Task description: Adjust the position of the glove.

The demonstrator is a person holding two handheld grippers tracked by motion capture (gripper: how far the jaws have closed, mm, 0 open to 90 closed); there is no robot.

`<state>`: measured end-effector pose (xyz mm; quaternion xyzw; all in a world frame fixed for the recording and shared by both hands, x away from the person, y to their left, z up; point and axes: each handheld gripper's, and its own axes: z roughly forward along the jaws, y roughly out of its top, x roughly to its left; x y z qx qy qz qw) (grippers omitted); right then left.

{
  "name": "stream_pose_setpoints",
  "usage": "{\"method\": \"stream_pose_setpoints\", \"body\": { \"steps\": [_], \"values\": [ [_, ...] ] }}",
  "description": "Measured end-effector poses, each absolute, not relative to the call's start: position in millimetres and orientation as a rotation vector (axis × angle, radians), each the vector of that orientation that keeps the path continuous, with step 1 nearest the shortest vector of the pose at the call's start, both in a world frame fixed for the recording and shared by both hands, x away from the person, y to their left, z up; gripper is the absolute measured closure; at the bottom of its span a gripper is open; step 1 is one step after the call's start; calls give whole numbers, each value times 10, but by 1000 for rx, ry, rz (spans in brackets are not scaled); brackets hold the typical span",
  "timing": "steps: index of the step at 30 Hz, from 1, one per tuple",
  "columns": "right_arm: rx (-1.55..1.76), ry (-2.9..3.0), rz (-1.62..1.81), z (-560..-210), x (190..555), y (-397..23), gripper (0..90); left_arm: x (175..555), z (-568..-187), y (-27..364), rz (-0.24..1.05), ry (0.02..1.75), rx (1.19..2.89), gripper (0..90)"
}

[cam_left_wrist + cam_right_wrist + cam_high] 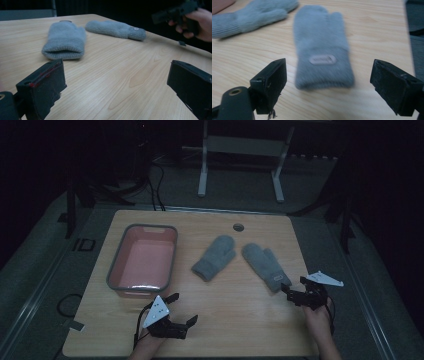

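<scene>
Wooden table (240,320) first: both my tongs sit over its near edge, nothing lifted yet. Ahead and to the left of my left tongs (184,309) stands the pink basin (116,265), with nothing in it that I can see. My read is that the two grey mittens go in there, and I am at the approach step, before any grasp.

Right-hand mitten (322,47): it lies flat straight ahead of my right tongs (291,288), its cuff nearest the jaws, almost between them but not touched. Long axis runs away from me along the line of the jaws, fingertip end far, thumb to the upper right in the right gripper view. The small label on the cuff faces up. That view is blurred, so I can't say exactly how near the cuff edge is.

Left-hand mitten (64,40): ahead of my left tongs and a little left, well apart from them. Open cuff points toward the jaws, tip away; in the high view its axis leans away from the other mitten's, the two cuffs spreading toward me.

Tongs: both stand wide open, pads bare, gripping nothing.

Next move, as I judge it: ease the right tongs forward and down so the jaws straddle the ribbed cuff, close across the short axis, then carry left to the basin.
</scene>
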<state>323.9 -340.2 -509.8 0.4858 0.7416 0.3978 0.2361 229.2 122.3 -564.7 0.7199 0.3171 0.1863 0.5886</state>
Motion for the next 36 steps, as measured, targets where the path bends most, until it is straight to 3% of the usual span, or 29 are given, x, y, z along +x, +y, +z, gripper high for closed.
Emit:
{"method": "stream_pose_setpoints", "body": {
  "steps": [17,31,36],
  "values": [
    [1032,2160,1178,-4661,3793,-2641,125,2279,-5644,1192,380,740,1685,20],
    [1013,2278,1234,-4671,4347,-2004,136,2272,-5640,1174,379,748,1712,20],
    [940,2342,1156,-4770,4551,-1780,232,2268,-5639,1167,388,754,1724,20]
  ]
}}
